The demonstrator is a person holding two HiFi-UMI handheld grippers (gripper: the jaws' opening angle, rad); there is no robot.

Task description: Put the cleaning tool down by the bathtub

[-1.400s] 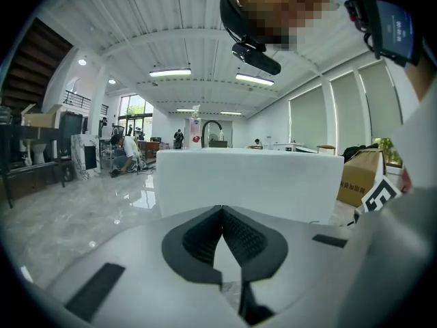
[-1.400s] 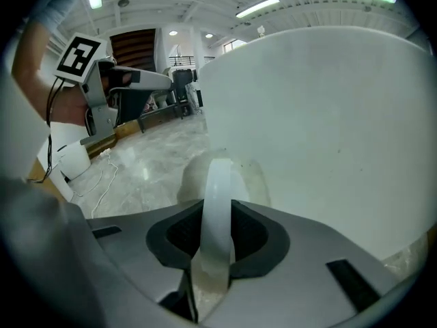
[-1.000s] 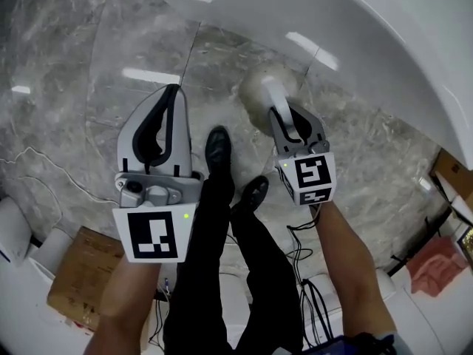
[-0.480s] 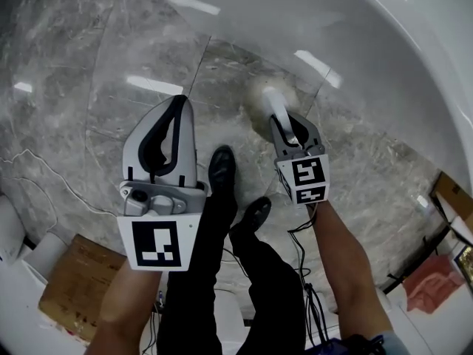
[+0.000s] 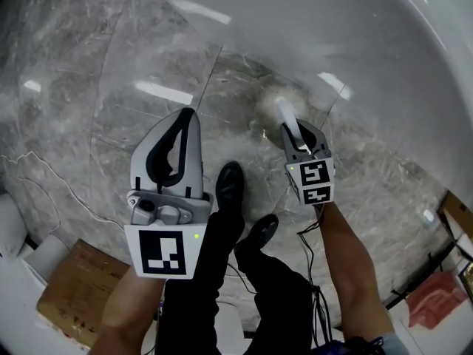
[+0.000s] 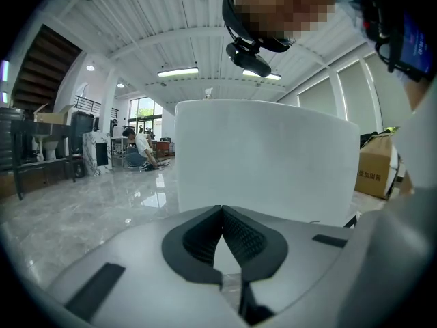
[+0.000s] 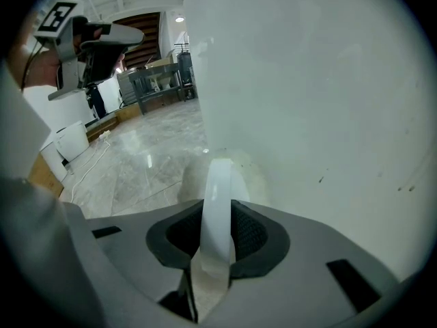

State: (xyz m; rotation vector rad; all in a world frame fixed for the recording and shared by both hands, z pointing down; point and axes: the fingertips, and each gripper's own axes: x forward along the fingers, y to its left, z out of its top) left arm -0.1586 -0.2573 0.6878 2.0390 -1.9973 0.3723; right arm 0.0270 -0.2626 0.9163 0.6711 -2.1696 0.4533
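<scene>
Since a second ago, both your hands have sunk toward the grey marble floor (image 5: pixel 89 72), the right one more than the left, and your right tool (image 5: pixel 298 133) now looks smaller and farther off in the head view. That right tool is clenched on the white plastic handle of the cleaning brush with the round, pale fluffy head (image 5: pixel 279 103). In the right gripper view the handle (image 7: pixel 218 190) stands upright between the dark ribbed pads, pressed from both sides, and the fluffy head lies beyond the tips. The brush head sits low, just beside the curved wall of the glossy white bathtub (image 5: pixel 355 28). It may be touching the floor, but its blurred edge leaves that unclear. Your left tool (image 5: pixel 186 115) carries nothing: in the left gripper view its tips (image 6: pixel 222 208) meet, with only a small gap behind them, and it faces the bathtub's white side (image 6: pixel 266 156). Your black shoes (image 5: pixel 229 187) stand on the floor between the two tools.
</scene>
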